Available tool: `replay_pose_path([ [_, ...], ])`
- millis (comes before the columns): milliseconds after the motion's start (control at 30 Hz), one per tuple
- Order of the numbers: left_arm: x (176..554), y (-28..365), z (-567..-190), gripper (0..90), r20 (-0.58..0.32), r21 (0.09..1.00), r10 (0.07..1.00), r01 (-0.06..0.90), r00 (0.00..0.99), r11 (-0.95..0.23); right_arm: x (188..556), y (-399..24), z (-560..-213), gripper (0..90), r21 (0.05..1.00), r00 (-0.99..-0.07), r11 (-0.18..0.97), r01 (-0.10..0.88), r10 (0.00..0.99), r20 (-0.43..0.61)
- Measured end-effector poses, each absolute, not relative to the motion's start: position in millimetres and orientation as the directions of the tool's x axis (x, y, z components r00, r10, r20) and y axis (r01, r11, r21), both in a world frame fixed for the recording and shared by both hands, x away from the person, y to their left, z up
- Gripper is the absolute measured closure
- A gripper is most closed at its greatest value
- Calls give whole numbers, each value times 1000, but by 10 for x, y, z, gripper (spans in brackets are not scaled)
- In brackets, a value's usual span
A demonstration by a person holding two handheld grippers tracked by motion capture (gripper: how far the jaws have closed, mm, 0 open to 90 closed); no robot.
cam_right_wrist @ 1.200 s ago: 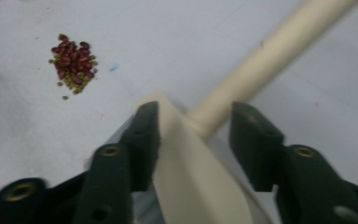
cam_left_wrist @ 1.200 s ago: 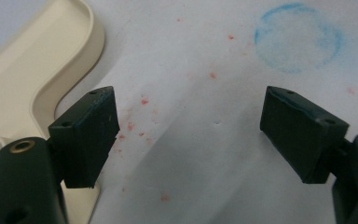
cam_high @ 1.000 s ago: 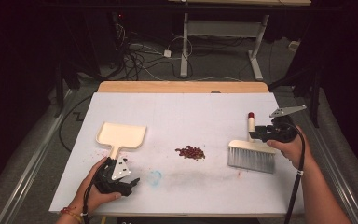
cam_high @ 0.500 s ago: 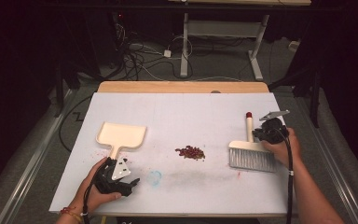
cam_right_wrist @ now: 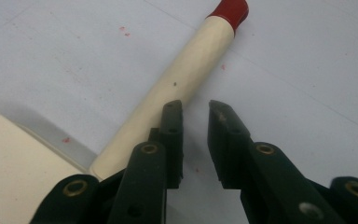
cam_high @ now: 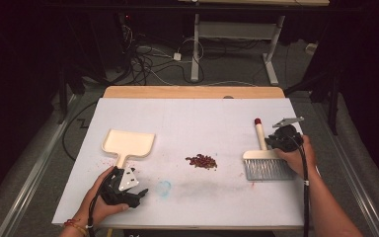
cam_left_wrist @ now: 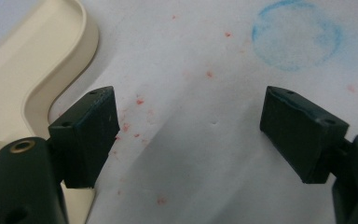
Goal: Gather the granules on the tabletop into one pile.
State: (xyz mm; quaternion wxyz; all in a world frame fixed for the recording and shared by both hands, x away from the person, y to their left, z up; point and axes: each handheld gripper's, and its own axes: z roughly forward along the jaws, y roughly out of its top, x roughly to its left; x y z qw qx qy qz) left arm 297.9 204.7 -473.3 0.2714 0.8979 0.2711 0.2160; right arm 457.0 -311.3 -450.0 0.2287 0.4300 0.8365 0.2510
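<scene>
On a white worktop (cam_high: pixel 192 123), the left gripper (cam_left_wrist: pixel 191 121) has its fingers spread wide beside a cream dustpan (cam_high: pixel 127 143), while the right gripper (cam_right_wrist: pixel 196 112) holds its fingers nearly together, empty, just beside a brush (cam_high: pixel 264 158) handle.

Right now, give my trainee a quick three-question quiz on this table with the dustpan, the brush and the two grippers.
1. True or false: the right gripper has clamped the brush handle.
2. What lies on the table between the dustpan and the brush?
A. a small red-brown crumb pile
B. a sponge
C. a cup
3. Fill in: the left gripper is ____, with bare table between its jaws.

Key:
1. False; the handle lies beside its nearly closed jaws, not between them.
2. A, the crumb pile.
3. open
</scene>
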Motion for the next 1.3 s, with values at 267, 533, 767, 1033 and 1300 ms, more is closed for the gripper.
replay_pose_path([
  [267,2971,2059,-4729,186,236,609,611,375,755,-699,4455,-3105,-4301,652,716,-503,459,525,847,-174],
  [533,2974,2075,-4706,186,253,616,614,365,747,-698,4217,-2988,-4022,451,838,-526,388,384,838,-147],
  [767,2984,2085,-4675,186,265,632,624,356,735,-688,3941,-2858,-3881,350,889,-548,370,268,818,-176],
  [1033,2935,2083,-4624,180,283,669,636,328,717,-667,3730,-2796,-3829,263,920,-534,338,200,825,-187],
  [1300,2905,2083,-4600,179,313,679,639,305,703,-668,3594,-2725,-3823,204,925,-520,348,155,824,-223],
])
